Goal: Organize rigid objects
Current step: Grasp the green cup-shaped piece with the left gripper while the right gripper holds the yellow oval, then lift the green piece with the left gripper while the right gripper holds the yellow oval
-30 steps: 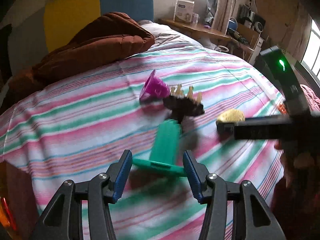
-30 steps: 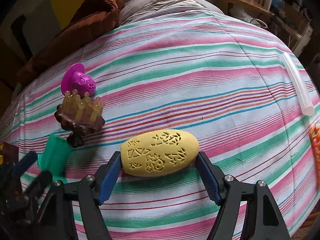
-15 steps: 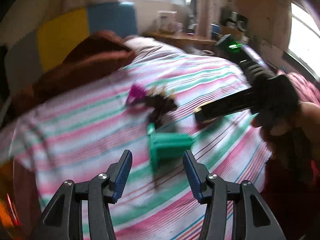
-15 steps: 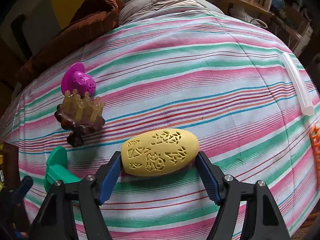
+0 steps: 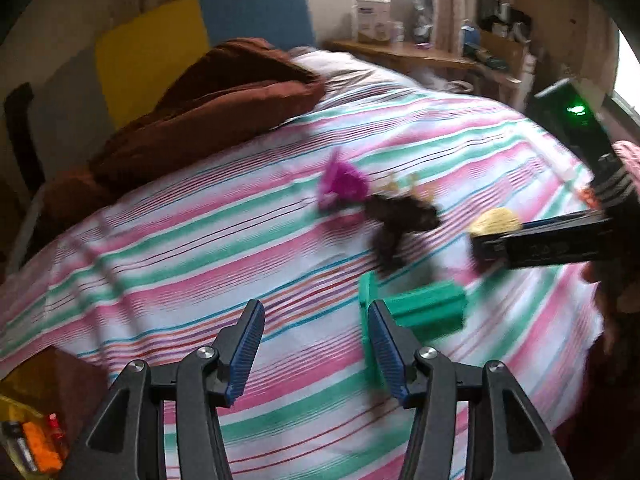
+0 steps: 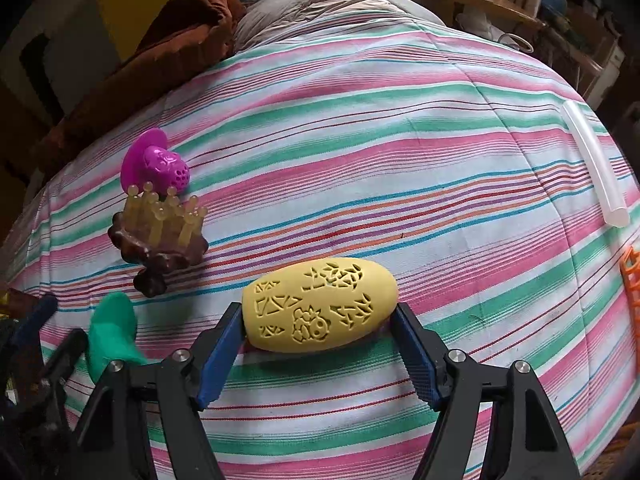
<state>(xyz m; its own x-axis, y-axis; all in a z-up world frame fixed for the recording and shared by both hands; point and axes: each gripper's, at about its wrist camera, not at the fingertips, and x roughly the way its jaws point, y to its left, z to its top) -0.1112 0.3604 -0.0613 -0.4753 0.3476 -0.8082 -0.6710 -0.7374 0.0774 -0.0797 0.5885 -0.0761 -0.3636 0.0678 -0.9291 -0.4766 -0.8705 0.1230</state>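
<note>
- Now the left gripper (image 5: 316, 344) hangs over the striped bed (image 5: 200, 248), its jaws having just spread wider, with only bedsheet between them.
- Its right pad overlaps the green flanged piece (image 5: 424, 312) in the picture; the piece lies on its side at about 2 o'clock from the gripper, and contact cannot be told through the blur.
- Meanwhile the right gripper (image 6: 320, 340) clasps the yellow carved oval (image 6: 320, 304), both pads against its ends.
- At 10 o'clock from the oval stands the brown pegged stand (image 6: 160, 236), the purple piece (image 6: 156, 164) just beyond it.
</note>
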